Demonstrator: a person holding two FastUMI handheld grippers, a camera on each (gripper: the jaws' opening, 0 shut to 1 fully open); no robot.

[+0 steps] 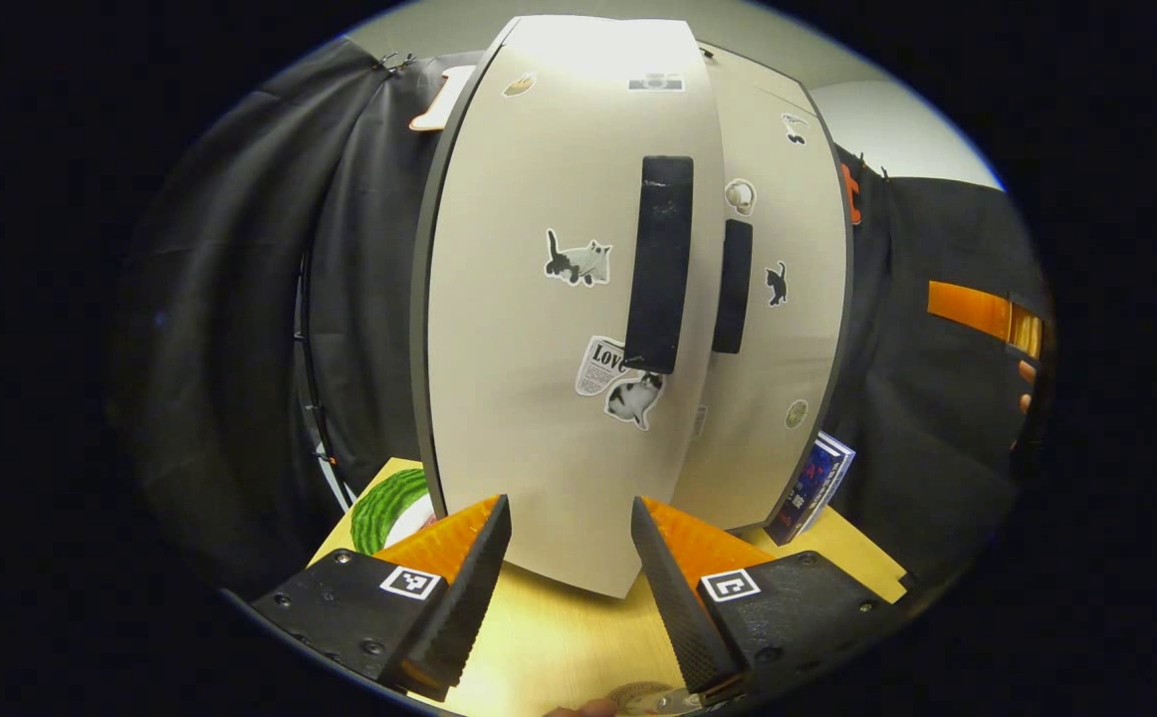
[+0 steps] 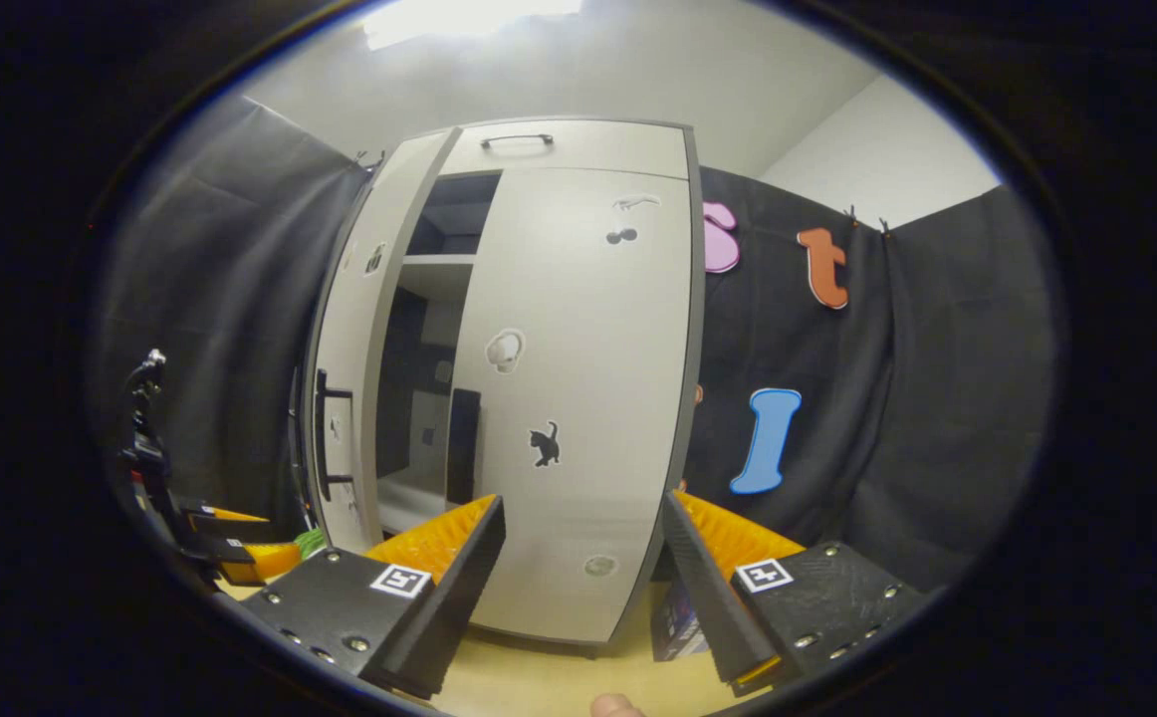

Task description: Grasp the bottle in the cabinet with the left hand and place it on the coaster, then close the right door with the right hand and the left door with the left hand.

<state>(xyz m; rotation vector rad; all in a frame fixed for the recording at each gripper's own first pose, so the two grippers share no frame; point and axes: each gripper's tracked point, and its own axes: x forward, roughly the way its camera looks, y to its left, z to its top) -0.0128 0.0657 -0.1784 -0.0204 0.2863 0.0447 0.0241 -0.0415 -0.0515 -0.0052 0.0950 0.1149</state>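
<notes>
The pale cabinet's left door (image 1: pixel 549 329) stands ajar right in front of my left gripper (image 1: pixel 571 503), which is open, its fingers level with the door's lower edge and holding nothing. Its black handle (image 1: pixel 660 264) is above the fingers. The right door (image 1: pixel 783 319) lies flat behind it. In the right gripper view the right door (image 2: pixel 578 398) looks shut and the left door (image 2: pixel 345 339) hangs open, with dark shelves (image 2: pixel 424 368) in the gap. My right gripper (image 2: pixel 582 498) is open before the right door. A green striped coaster (image 1: pixel 387 503) peeks out left of the door.
The cabinet stands on a light wooden table (image 1: pixel 559 637). A blue box (image 1: pixel 815 483) leans against the cabinet's right side. The left gripper (image 2: pixel 245 546) shows low at the left of the right gripper view. Black cloth walls close in on both sides.
</notes>
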